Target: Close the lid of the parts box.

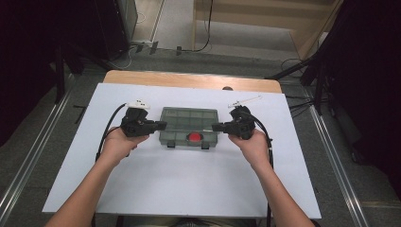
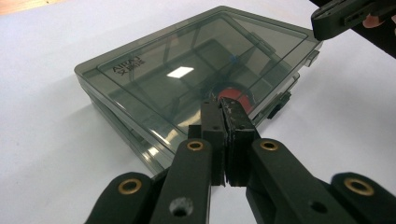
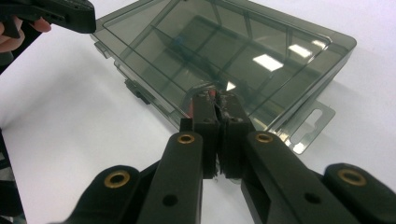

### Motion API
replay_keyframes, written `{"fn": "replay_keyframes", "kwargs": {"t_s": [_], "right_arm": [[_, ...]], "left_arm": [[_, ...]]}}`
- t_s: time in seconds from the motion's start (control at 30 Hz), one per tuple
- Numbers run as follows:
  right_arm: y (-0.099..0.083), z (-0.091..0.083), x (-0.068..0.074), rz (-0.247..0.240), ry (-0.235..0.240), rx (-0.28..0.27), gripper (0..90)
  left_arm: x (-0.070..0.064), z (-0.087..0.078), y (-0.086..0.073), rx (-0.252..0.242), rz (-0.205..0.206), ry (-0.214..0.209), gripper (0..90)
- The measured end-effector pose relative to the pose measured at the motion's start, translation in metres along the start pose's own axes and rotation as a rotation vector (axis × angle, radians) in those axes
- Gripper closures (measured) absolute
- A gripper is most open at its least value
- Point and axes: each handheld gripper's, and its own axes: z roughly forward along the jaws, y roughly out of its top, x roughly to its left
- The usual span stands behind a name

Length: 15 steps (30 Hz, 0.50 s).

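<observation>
A smoky see-through compartment box (image 1: 189,124) lies flat, lid down, in the middle of the white table. A red round thing (image 1: 194,137) sits inside near its front edge, between two black latches (image 1: 171,144). My left gripper (image 1: 163,125) is shut and empty, its tips at the box's left edge. My right gripper (image 1: 215,126) is shut and empty at the box's right edge. In the left gripper view the shut left gripper (image 2: 226,105) points over the lid (image 2: 187,74) toward the red thing (image 2: 242,97). In the right gripper view the shut right gripper (image 3: 215,100) is low over the lid (image 3: 243,46).
The white table top (image 1: 179,179) has free room in front of and beside the box. A wooden strip (image 1: 189,80) runs along its far edge. Dark stands and cables stand on the floor around. A clear hang tab (image 3: 314,125) sticks out from the box.
</observation>
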Motion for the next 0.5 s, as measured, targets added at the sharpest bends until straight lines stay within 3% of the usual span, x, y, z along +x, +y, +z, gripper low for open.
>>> {"fn": "replay_keyframes", "kwargs": {"t_s": [0.5], "right_arm": [[-0.0095,0.0072,-0.0029,0.023,0.000,0.013,89.1]], "left_arm": [[-0.0015,0.0065,-0.0096,0.010,-0.002,0.009,88.7]]}}
